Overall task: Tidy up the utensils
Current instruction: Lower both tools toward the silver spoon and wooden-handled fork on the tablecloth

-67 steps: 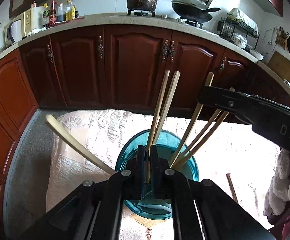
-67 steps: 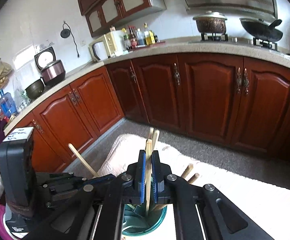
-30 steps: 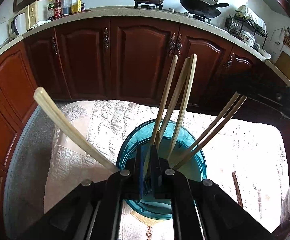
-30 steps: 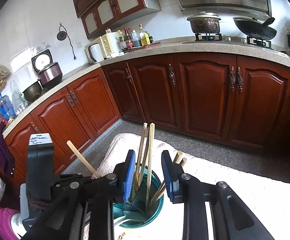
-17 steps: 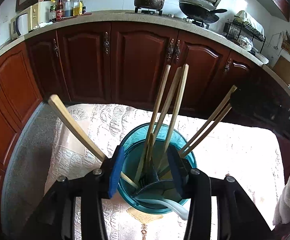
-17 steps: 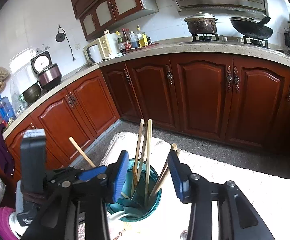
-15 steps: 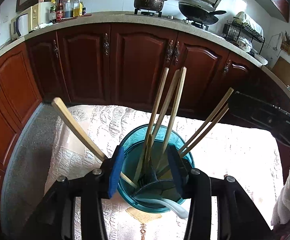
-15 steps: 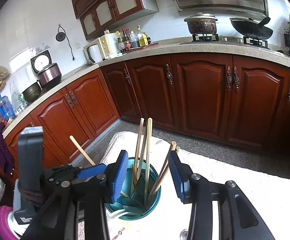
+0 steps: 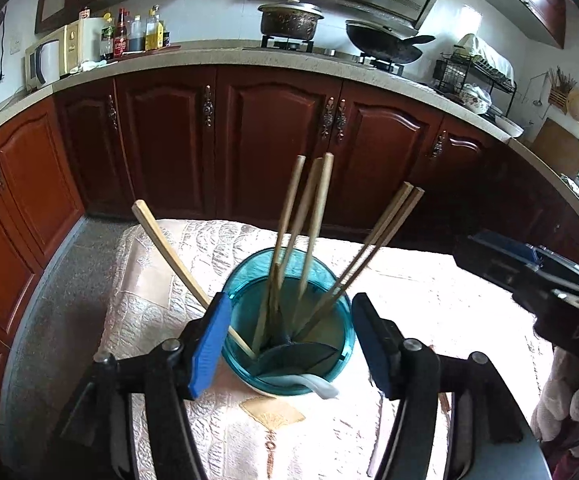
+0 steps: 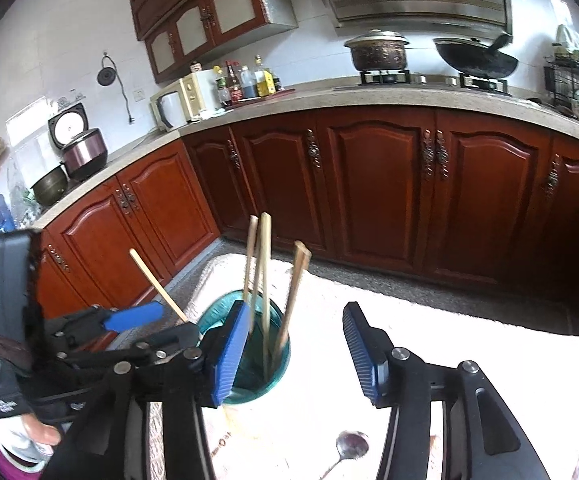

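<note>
Chopsticks [image 9: 317, 216] stand bunched and leaning in a teal holder [image 9: 245, 312] on the pale embroidered cloth [image 9: 161, 280], straight ahead of the left gripper [image 9: 287, 344] and framed between its blue pads. That claw is released: its jaws have just been opening and now stand wide on either side of the holder, pressing on nothing. One chopstick [image 9: 169, 248] leans far out to the left, passing just beside the left pad. A white spoon [image 9: 321, 388] pokes out at the holder's near base. The right gripper [image 10: 293, 356] is also released, its jaws having just been opening; the holder [image 10: 279, 360] sits just beyond its left pad, partly hidden by it. A metal spoon [image 10: 351, 446] lies on the cloth below its jaws.
</note>
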{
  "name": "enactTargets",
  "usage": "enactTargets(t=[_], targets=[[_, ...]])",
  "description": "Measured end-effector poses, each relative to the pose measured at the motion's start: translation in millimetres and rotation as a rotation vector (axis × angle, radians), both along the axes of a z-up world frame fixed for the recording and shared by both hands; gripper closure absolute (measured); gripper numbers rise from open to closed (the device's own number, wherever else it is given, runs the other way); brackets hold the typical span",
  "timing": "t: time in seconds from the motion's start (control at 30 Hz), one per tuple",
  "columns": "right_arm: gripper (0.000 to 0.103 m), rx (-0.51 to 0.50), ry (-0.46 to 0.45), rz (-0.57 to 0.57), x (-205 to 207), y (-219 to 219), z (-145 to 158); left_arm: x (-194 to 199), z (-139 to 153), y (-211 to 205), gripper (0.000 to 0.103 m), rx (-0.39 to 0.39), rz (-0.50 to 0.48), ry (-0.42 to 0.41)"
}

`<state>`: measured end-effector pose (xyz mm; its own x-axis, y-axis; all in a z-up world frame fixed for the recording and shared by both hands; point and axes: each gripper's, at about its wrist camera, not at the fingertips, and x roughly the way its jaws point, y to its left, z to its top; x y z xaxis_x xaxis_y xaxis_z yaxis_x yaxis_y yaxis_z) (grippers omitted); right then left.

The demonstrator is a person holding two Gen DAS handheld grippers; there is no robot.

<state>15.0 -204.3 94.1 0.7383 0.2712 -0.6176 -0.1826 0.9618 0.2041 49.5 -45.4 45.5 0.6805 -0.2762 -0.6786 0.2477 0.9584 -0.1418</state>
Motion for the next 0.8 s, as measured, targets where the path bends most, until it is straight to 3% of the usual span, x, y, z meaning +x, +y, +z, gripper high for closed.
enactTargets(t=[0.1,0.8], targets=[[0.040,-0.018,0.008,-0.030,-13.9,-8.8,-3.8,-10.1,2.9,-6.3,0.034,-0.002,-0.013,-0.012],[0.037,-0.043,0.100,-0.176,-84.5,-73.9,-34.6,-57.8,-14.3,-72.8,0.032,0.032,-0.165,0.015]])
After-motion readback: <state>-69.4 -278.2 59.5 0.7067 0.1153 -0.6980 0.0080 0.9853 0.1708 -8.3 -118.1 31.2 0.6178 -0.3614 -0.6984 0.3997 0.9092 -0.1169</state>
